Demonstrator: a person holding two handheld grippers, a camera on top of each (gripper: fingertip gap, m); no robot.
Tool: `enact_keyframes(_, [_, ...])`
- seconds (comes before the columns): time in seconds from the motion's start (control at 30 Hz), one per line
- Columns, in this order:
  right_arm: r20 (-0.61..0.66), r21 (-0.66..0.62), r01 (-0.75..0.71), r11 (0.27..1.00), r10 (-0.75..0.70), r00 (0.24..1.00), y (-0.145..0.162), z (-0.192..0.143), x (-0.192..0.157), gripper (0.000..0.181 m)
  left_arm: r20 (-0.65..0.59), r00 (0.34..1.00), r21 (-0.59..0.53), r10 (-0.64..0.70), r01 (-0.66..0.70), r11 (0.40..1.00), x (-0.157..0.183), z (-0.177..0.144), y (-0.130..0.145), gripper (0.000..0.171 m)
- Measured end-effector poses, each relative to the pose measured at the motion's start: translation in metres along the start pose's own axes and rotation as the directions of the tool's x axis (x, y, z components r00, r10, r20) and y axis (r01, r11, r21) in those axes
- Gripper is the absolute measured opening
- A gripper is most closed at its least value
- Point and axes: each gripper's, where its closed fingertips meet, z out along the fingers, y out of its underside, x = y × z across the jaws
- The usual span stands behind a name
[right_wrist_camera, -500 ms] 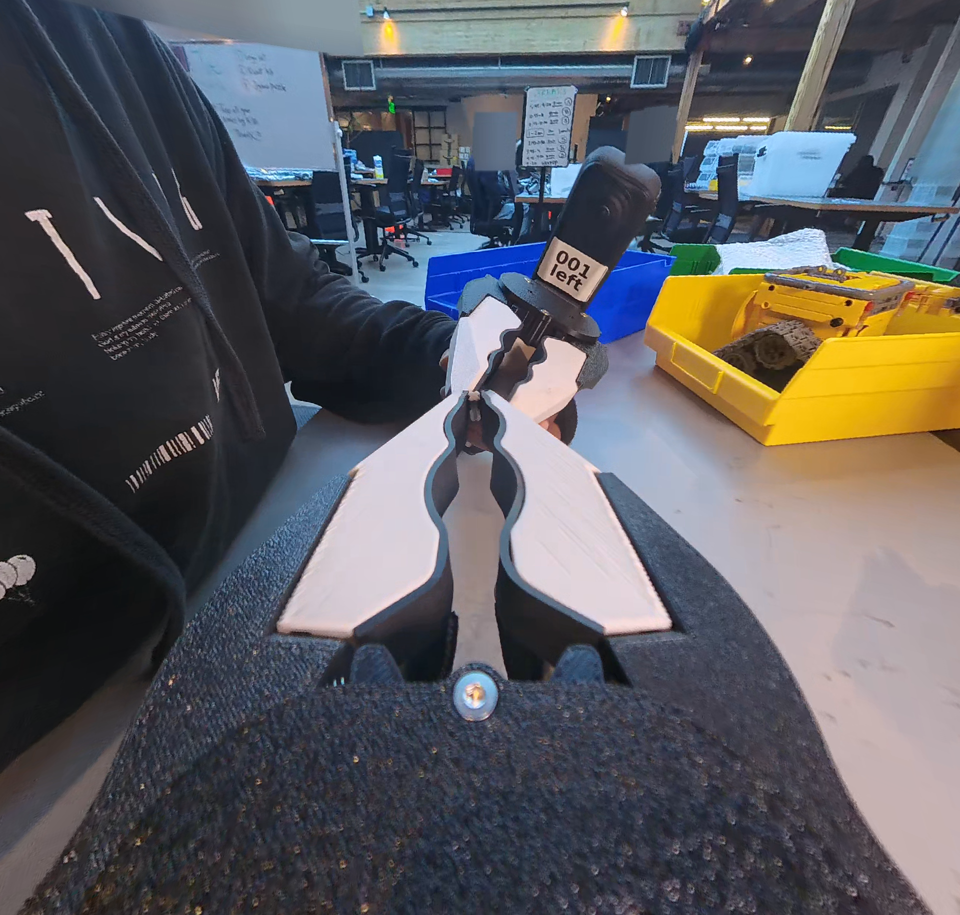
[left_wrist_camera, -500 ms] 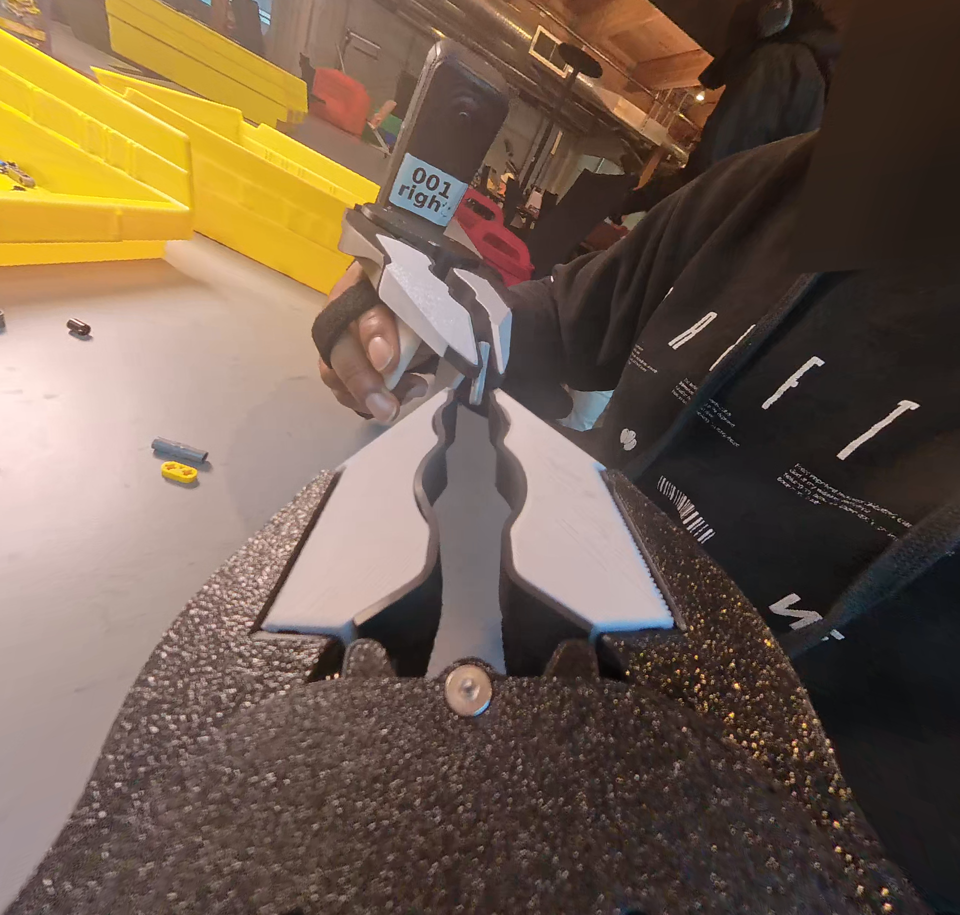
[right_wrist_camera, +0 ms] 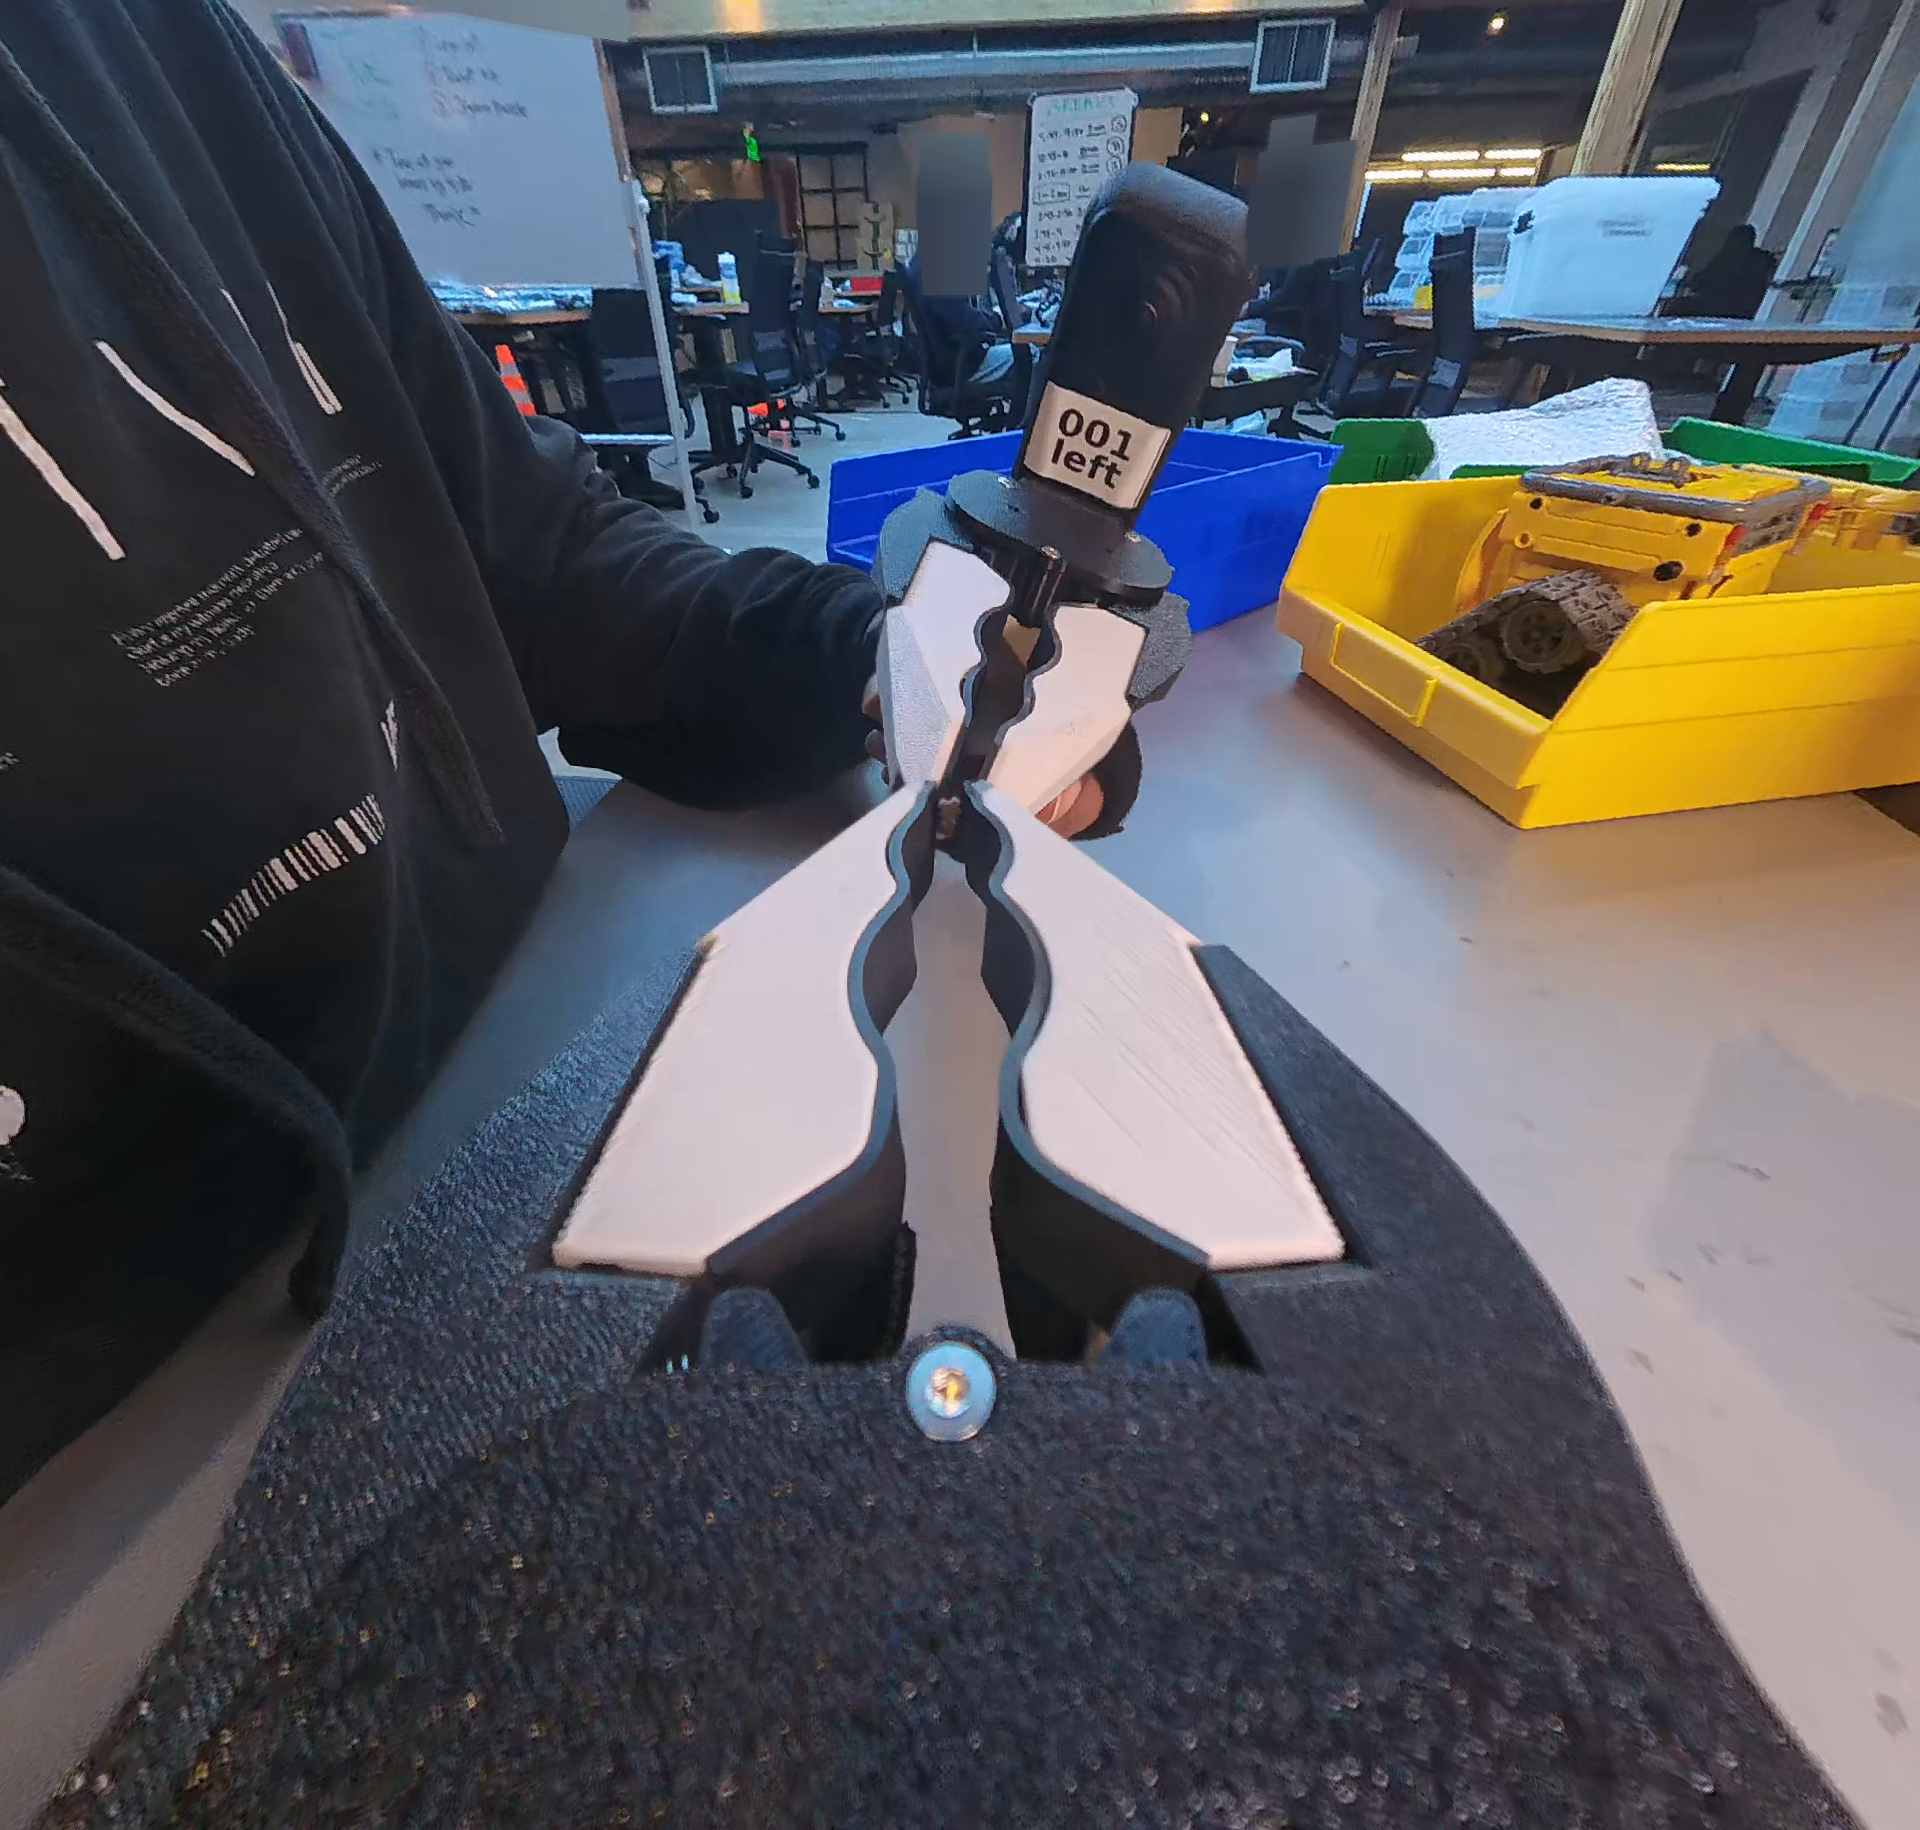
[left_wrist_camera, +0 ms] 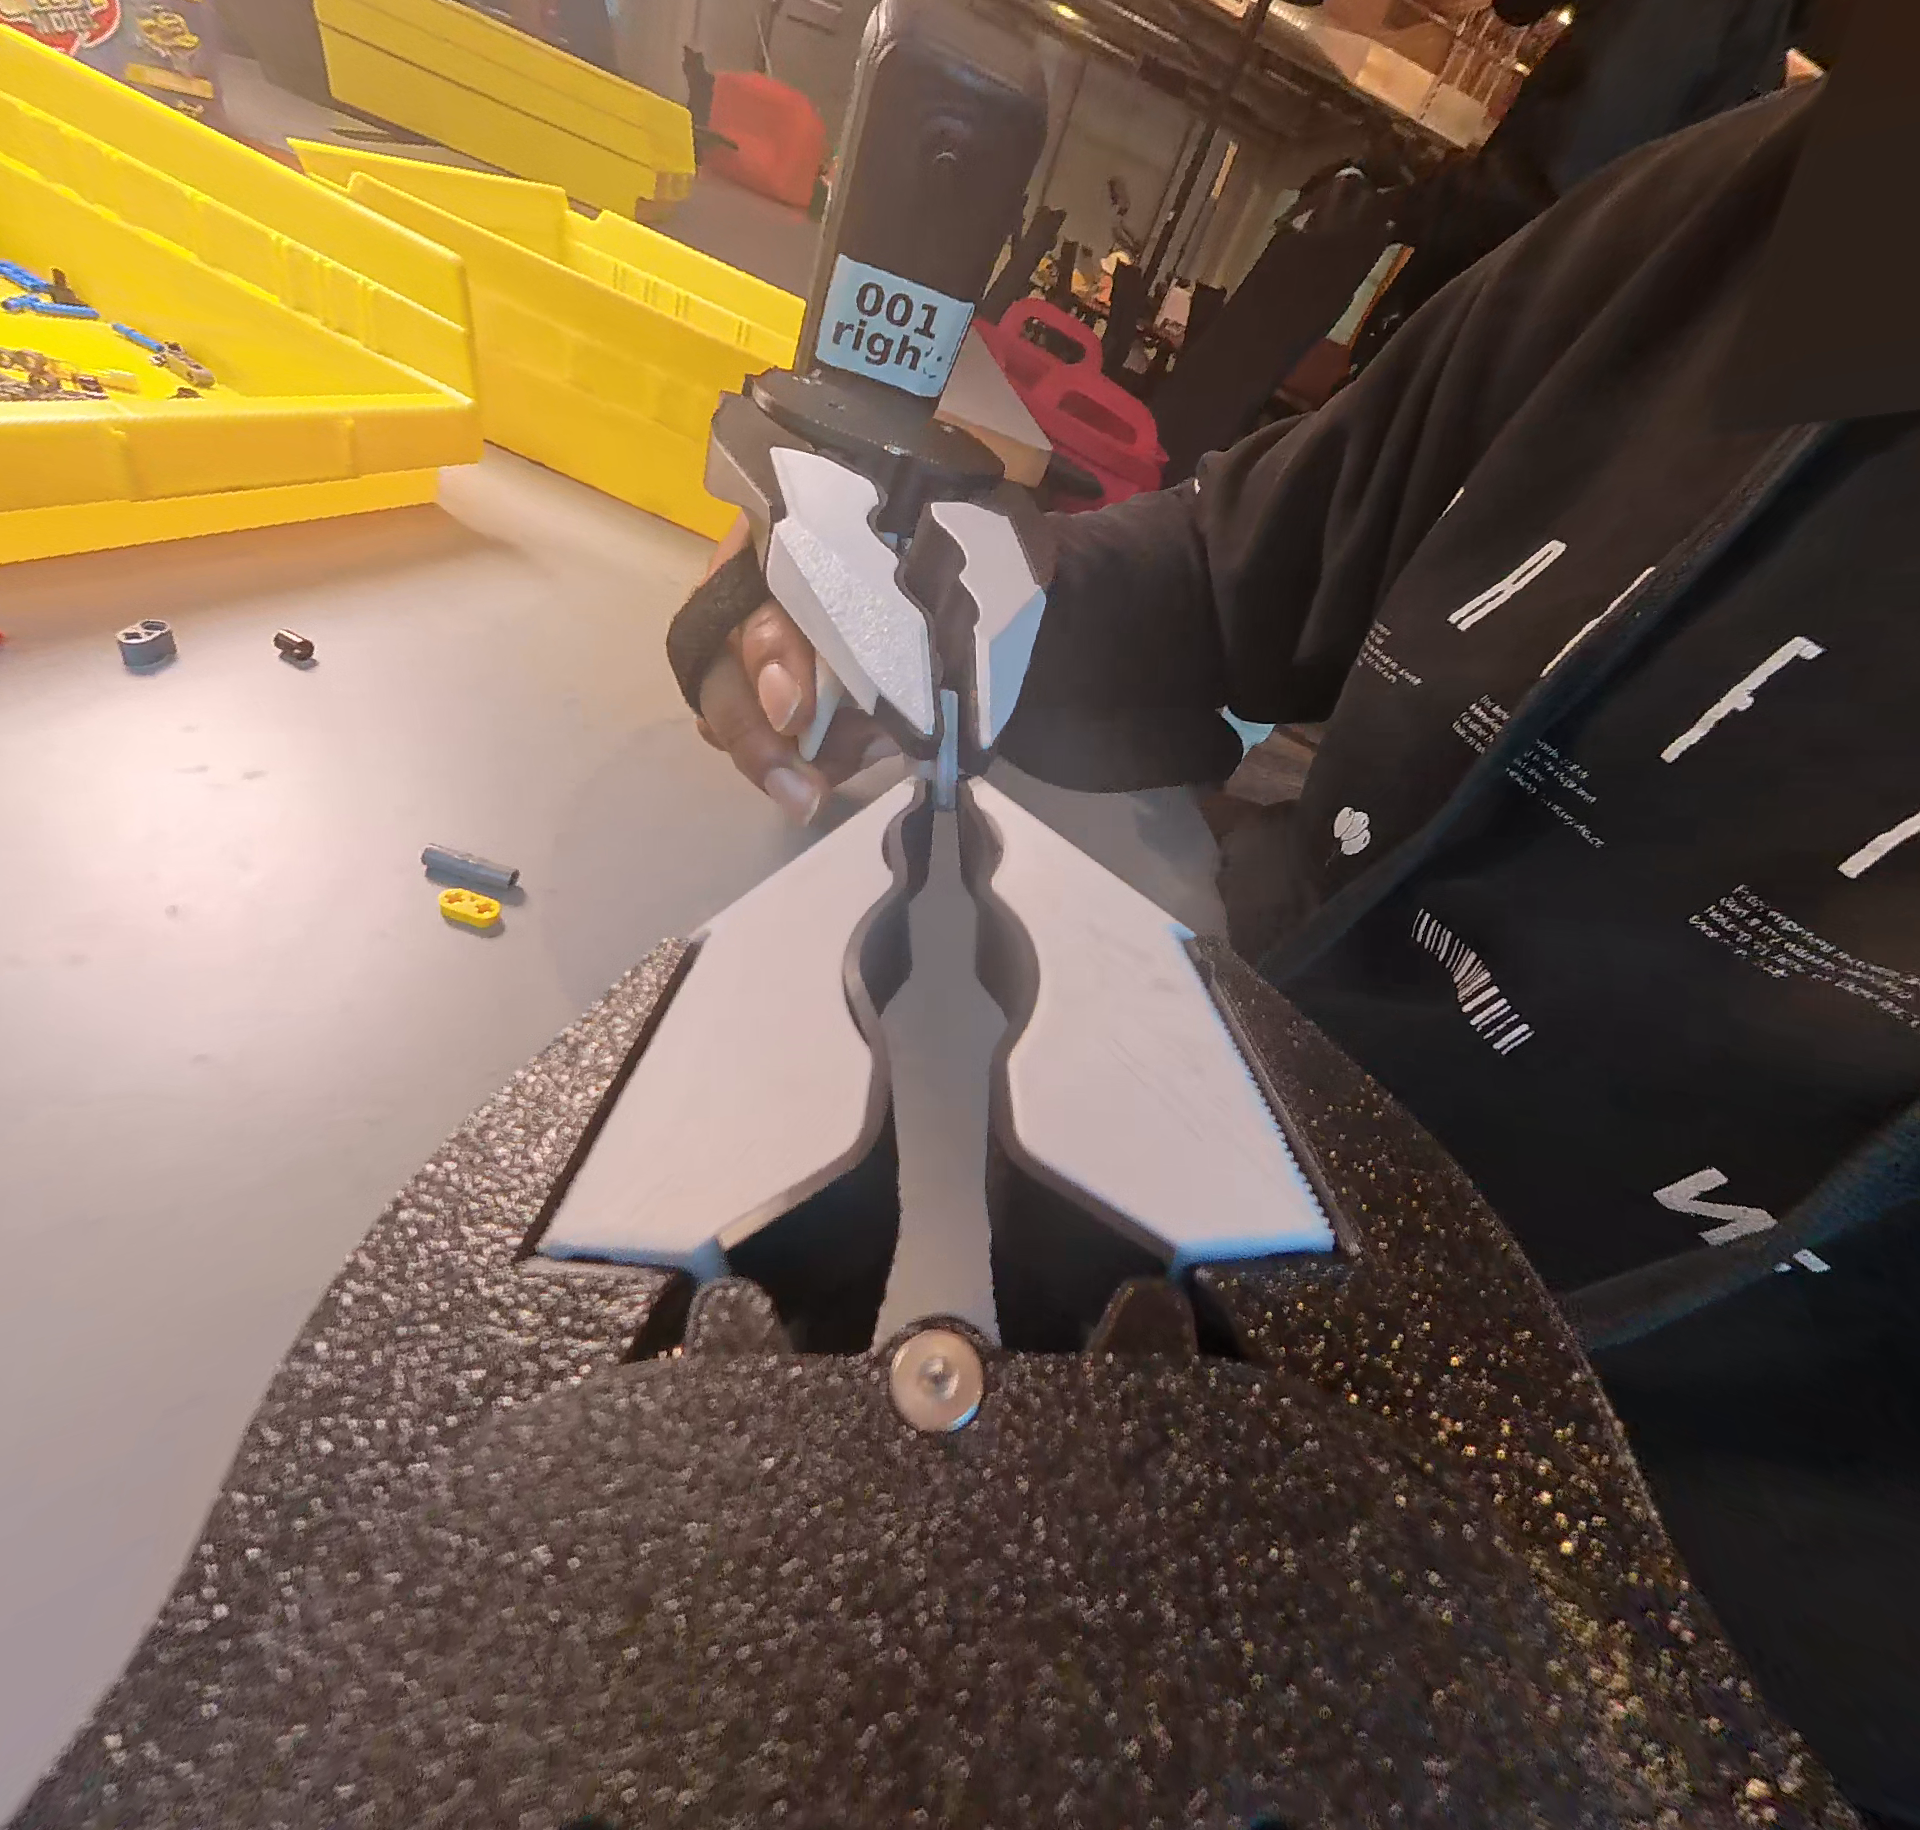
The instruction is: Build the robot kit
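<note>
While tips still meet, left gripper (left_wrist_camera: 943, 801) edged closer.

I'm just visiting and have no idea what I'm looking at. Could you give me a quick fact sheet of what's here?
Left gripper: shut on a small grey piece
Right gripper: shut on the same piece, tip to tip with the left
Surface: grey table
Loose parts: grey pin, yellow two-hole link
Left side: yellow bins holding small parts
Right side: yellow bin with a tracked toy vehicle, blue bin behind
</note>
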Motion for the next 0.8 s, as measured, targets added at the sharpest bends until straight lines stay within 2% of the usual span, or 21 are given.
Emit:
enact_keyframes(0.37, [-0.057, -0.122, 0.048, 0.991, -0.055, 0.997, 0.018, -0.002, 0.011, 0.0, 0.111, 0.993, -0.054, 0.045, -0.039, 0.998, -0.016, -0.011, 0.005, 0.003])
enact_keyframes(0.43, [-0.118, -0.224, 0.052, 0.973, -0.081, 0.99, 0.033, -0.007, 0.025, 0.0, 0.206, 0.973, -0.138, 0.102, -0.074, 0.988, -0.031, -0.016, 0.015, 0.003])
enact_keyframes(0.53, [-0.177, -0.433, 0.068, 0.899, -0.159, 0.971, 0.066, -0.023, 0.045, 0.007, 0.363, 0.892, -0.373, 0.269, -0.125, 0.919, -0.063, -0.033, 0.04, 0.003])
enact_keyframes(0.63, [-0.177, -0.493, 0.021, 0.87, -0.124, 0.976, 0.08, -0.029, 0.047, 0.013, 0.386, 0.872, -0.493, 0.3, -0.08, 0.866, -0.082, -0.048, 0.053, 0.003])
enact_keyframes(0.8, [-0.169, -0.549, 0.011, 0.835, -0.124, 0.978, 0.092, -0.033, 0.046, 0.016, 0.364, 0.898, -0.564, 0.248, 0.0, 0.826, -0.096, -0.052, 0.079, 0.003])
